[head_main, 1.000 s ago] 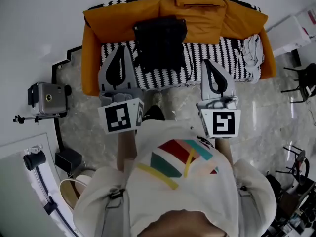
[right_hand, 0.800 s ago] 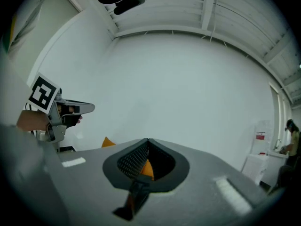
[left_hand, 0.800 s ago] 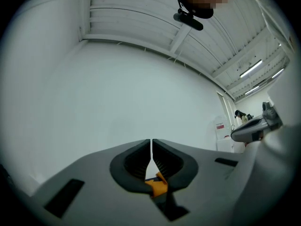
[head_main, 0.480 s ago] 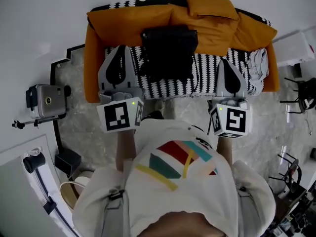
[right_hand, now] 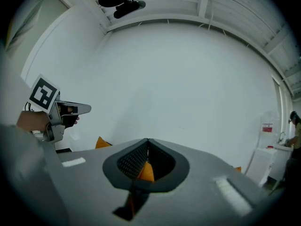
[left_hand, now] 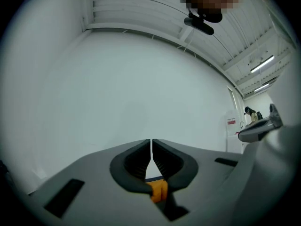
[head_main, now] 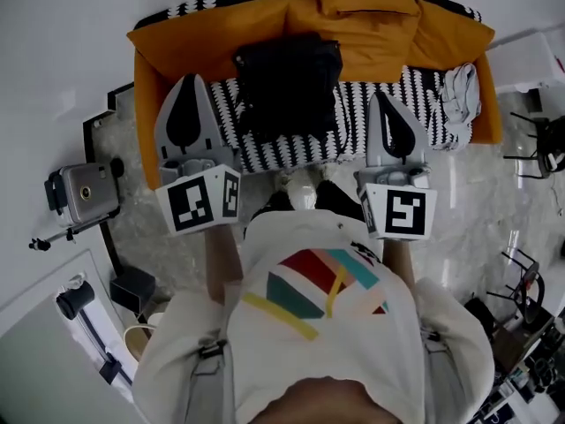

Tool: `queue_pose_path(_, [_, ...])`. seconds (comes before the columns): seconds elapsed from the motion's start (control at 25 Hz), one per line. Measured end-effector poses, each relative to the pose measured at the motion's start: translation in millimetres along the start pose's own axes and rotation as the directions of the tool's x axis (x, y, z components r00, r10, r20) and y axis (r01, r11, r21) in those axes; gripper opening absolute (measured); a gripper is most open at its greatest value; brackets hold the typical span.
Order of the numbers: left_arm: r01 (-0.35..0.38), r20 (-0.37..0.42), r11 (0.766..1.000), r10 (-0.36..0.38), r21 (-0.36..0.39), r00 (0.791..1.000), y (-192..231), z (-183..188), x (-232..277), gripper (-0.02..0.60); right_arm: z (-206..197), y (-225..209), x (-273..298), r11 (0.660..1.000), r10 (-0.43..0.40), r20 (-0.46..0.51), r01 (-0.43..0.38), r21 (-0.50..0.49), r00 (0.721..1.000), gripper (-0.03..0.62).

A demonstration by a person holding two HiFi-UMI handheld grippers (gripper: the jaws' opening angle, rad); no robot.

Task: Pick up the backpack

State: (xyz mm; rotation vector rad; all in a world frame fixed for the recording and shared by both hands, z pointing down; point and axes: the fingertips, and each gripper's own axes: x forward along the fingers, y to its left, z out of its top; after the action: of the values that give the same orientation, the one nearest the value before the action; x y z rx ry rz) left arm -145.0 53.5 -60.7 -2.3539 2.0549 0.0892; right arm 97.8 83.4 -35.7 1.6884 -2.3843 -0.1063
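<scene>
two grippers are hovering closed and empty: left gripper (head_main: 187,79) at centre left, right gripper (head_main: 385,97) at centre right. between them, at upper centre, the black backpack (head_main: 287,82) is lying on the sofa (head_main: 203,29) seat. it is looking soft and floppy, probably light; pinching a top handle or strap should hold.

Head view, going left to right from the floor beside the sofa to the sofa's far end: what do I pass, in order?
grey camera on its stand → left gripper → black backpack → right gripper → white cloth
</scene>
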Motion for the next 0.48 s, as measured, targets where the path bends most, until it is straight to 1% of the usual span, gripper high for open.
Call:
queue_pose_path(0.16, [0.0, -0.011, 1.0, 0.0, 0.025, 1.0, -33, 6, 14, 0.025, 2, -25, 11, 0.999, 0.028, 0.035, -0.029, 0.021, 0.999, 0.005])
queue_pose_path(0.28, [0.01, -0.001, 1.0, -0.01, 0.016, 1.0, -52, 14, 22, 0.025, 6, -38, 22, 0.998, 0.047, 0.062, -0.049, 0.027, 0.997, 0.005])
queue_pose_path(0.48, [0.011, 0.005, 1.0, -0.011, 0.018, 1.0, -62, 17, 33, 0.025, 4, -47, 34, 0.997, 0.055, 0.075, -0.058, 0.042, 0.996, 0.005])
